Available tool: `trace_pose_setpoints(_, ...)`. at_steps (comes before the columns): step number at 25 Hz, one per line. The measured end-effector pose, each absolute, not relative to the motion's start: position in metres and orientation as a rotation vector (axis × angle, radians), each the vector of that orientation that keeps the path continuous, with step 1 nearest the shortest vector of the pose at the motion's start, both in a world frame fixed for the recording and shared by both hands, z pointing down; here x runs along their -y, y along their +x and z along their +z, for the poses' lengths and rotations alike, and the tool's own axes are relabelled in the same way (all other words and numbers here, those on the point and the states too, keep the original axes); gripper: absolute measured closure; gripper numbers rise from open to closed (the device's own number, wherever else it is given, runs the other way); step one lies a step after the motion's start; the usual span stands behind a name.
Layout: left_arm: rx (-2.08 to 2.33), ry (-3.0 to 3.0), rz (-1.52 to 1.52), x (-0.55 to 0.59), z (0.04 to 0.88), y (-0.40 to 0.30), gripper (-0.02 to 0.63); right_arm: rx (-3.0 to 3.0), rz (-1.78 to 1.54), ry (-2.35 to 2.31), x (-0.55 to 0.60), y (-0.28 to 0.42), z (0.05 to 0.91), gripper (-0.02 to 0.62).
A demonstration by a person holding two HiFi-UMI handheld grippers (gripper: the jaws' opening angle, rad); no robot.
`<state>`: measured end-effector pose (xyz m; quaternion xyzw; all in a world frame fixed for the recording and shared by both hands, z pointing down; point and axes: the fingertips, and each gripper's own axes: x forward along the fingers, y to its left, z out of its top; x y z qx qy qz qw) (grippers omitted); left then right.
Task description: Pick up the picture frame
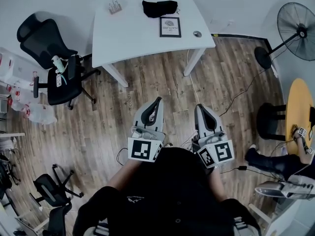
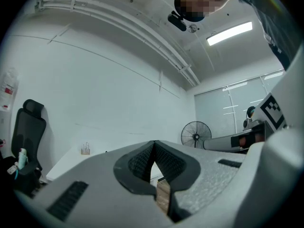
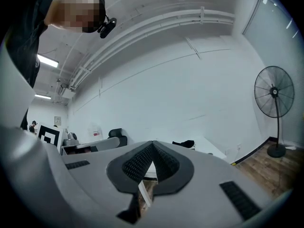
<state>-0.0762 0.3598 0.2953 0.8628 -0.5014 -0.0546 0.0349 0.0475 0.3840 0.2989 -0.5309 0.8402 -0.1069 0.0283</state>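
Picture frame (image 1: 170, 27) flat on white worktop (image 1: 130, 31), toward its right near corner, just beside a black bundle (image 1: 159, 7); untouched. Nothing done yet, whole pick-up left. Left tongs (image 1: 157, 101) and right tongs (image 1: 199, 107) closed tip to tip, holding nothing, close to the body, well apart from worktop. Open wood floor (image 1: 147, 82) between; floor cable (image 1: 192, 77) and worktop leg (image 1: 194, 62) along the approach.

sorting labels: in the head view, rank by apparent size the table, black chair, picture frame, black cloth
1. table
2. black chair
3. black cloth and picture frame: they look about alike, so unranked
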Motion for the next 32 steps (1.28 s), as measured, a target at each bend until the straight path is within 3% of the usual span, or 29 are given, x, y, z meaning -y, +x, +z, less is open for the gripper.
trace_pose_setpoints(32, 1.371, 2.736, -0.121, -0.113, 0.298, -0.129, 0.599, -2.451, -0.352, -1.805, -0.161, -0.006, 0.297, 0.597)
